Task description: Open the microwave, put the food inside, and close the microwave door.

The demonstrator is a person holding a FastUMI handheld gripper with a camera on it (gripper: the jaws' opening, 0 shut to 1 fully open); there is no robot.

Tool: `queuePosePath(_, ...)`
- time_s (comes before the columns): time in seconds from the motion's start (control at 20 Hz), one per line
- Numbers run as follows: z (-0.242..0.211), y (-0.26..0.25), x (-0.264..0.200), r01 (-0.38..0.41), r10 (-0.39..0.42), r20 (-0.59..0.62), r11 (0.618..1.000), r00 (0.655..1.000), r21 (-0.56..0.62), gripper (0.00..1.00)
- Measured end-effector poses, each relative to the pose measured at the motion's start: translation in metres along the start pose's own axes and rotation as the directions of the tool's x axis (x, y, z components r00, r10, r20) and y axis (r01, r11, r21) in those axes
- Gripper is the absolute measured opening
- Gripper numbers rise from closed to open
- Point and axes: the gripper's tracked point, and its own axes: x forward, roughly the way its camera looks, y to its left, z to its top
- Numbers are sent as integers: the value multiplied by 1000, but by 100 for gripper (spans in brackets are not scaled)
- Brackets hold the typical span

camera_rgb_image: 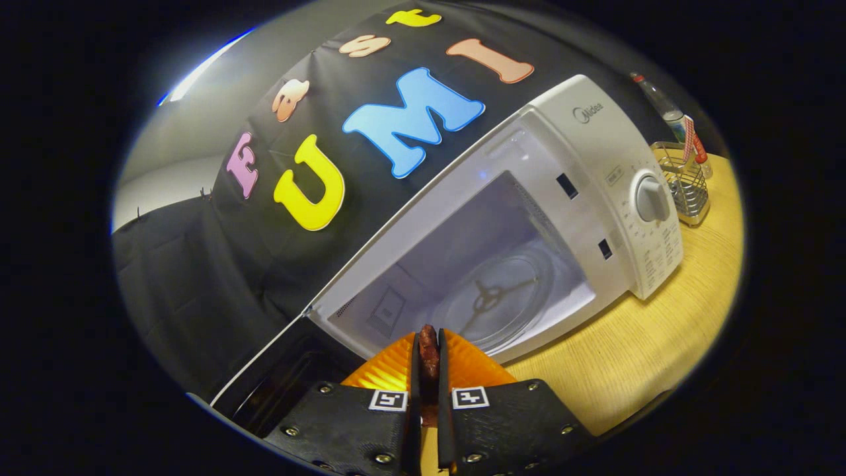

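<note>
Food [428, 350] clamped upright between gripper [428, 360] fingers, lower centre | microwave [529, 218] door [277, 377] swung open, lower left | glass turntable [502, 297] seen just ahead, slightly right

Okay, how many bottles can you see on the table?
2. A clear bottle stands behind the wire rack, beyond the microwave; a smaller bottle stands beside it. The rack may hide others. The gripper is shut on the food.
</note>
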Motion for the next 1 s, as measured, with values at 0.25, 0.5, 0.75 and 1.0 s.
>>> queuePosePath(0.25, 11, -2, 52, 15, -16, 51, 999, 999, 34, 10)
queuePosePath(0.5, 9, -4, 94, 59, -56, 86, 997, 995, -42, 10)
queuePosePath(0.75, 0, -22, 115, 90, -96, 88, 993, 992, 71, 10)
queuePosePath(1.0, 15, -38, 137, 160, -164, 167, 986, 972, 42, 18)
